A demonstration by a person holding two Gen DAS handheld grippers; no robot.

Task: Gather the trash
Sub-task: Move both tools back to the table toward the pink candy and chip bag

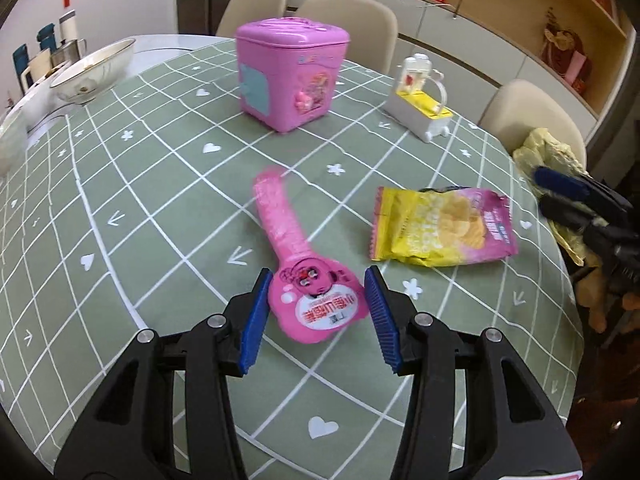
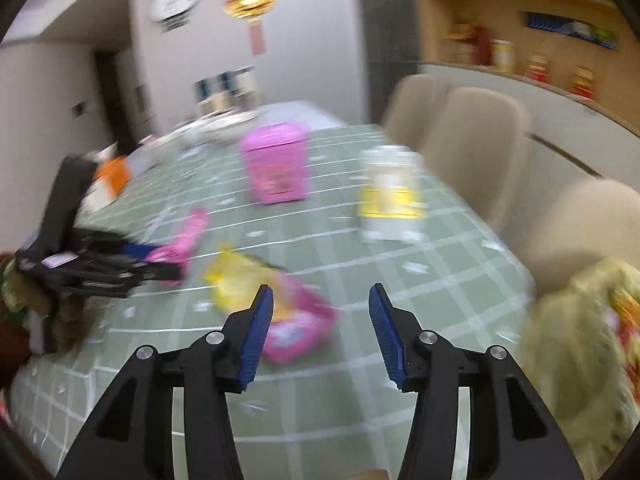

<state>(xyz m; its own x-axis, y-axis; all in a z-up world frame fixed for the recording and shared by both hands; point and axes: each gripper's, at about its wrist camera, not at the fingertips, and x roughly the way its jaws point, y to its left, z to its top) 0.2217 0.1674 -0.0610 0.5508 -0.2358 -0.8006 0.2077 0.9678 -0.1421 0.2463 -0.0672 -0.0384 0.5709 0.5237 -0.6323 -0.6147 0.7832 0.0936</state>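
Note:
A pink paddle-shaped candy wrapper (image 1: 296, 264) lies on the green checked tablecloth (image 1: 160, 208). My left gripper (image 1: 318, 284) is open, its blue pads on either side of the wrapper's round end. A yellow and pink chip bag (image 1: 442, 226) lies to its right. A small pink lidded bin (image 1: 290, 72) stands further back. In the blurred right wrist view my right gripper (image 2: 321, 300) is open and empty just above the chip bag (image 2: 272, 304); the pink wrapper (image 2: 184, 240), the left gripper (image 2: 138, 258) and the bin (image 2: 278, 168) show beyond.
A white and yellow toy (image 1: 420, 100) stands right of the bin. White bowls (image 1: 94, 70) sit at the back left. Beige chairs (image 1: 352, 24) ring the table. A yellow plastic bag (image 1: 556, 152) hangs at the right edge, also seen in the right wrist view (image 2: 580, 340).

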